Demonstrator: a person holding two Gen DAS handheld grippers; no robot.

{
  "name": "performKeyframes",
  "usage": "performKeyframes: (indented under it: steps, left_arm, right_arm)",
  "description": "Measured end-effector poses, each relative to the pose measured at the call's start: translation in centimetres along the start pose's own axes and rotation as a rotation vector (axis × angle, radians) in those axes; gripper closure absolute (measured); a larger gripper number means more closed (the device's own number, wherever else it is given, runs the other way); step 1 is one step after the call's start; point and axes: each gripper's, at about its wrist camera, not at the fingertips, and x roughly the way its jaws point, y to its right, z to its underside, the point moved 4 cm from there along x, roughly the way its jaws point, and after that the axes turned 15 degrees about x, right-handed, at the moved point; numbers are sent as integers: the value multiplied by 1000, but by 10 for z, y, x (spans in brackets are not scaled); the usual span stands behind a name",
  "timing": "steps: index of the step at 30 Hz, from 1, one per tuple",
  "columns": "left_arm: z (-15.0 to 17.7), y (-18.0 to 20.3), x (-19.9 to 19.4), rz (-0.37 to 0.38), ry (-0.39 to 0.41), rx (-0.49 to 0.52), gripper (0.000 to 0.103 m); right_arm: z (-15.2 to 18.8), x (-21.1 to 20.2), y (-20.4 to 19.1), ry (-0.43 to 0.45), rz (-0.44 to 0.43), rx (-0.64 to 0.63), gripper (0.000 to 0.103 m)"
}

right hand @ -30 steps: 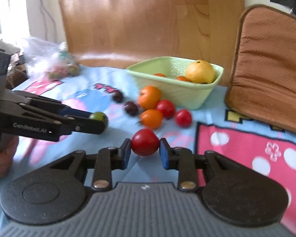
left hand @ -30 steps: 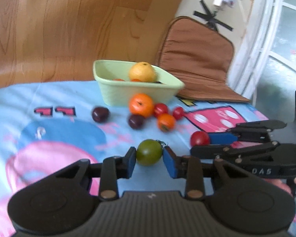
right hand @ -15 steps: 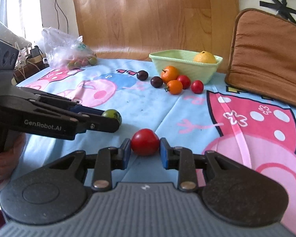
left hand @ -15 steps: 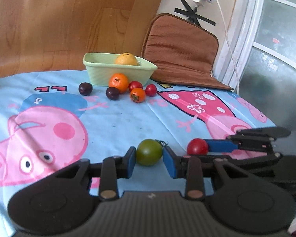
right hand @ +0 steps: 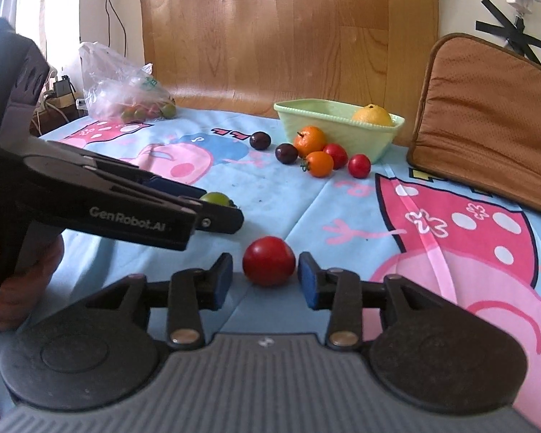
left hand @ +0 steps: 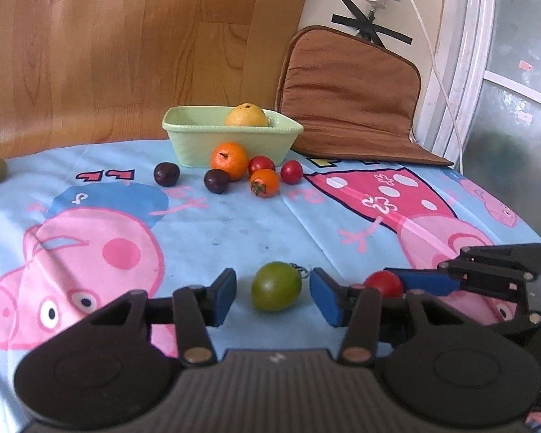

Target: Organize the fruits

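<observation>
Green tomato and red tomato being released near tablecloth's front edge; left gripper and right gripper spreading, pads clear; withdrawal judged next

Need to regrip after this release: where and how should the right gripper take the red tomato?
Grip the red tomato across its widest middle, coming level from the near side, as the right gripper stands now. It is round and smooth, resting on the tablecloth, with pads either side; its jaws are opening, clear of the skin. A high pinch would likely slip.
</observation>
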Motion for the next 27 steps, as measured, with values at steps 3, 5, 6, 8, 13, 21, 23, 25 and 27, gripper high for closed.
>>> performKeyframes:
  steps: [3,5,6,8,13,21,23,25,27]
  left_arm:
    - [1,0,1,3,-3,1,71]
    - [1,-1,1,1,-3,-2,73]
    - [2,-1,1,2,-2,-4,73]
    - [2,-1,1,1,-1,-3,73]
    - [2,0,1,-1,0,-1,73]
    - [3,0,0,-5,3,6,73]
    - [3,1,0,-6,4,7,73]
    - [3,0,-1,-7,4,9,73]
    - [3,1,-1,-9,4,11,73]
  right_arm:
    - [0,0,1,2,6,2,60]
    - [0,0,1,4,12,1,61]
    - [0,0,0,9,21,-3,64]
    - [0,0,-1,15,26,-10,69]
    - [0,-2,2,33,41,-2,69]
    - [0,-2,3,36,44,7,69]
    - [0,-2,2,34,44,10,69]
    - [0,-1,3,31,44,11,69]
    - [0,-1,3,29,43,12,69]
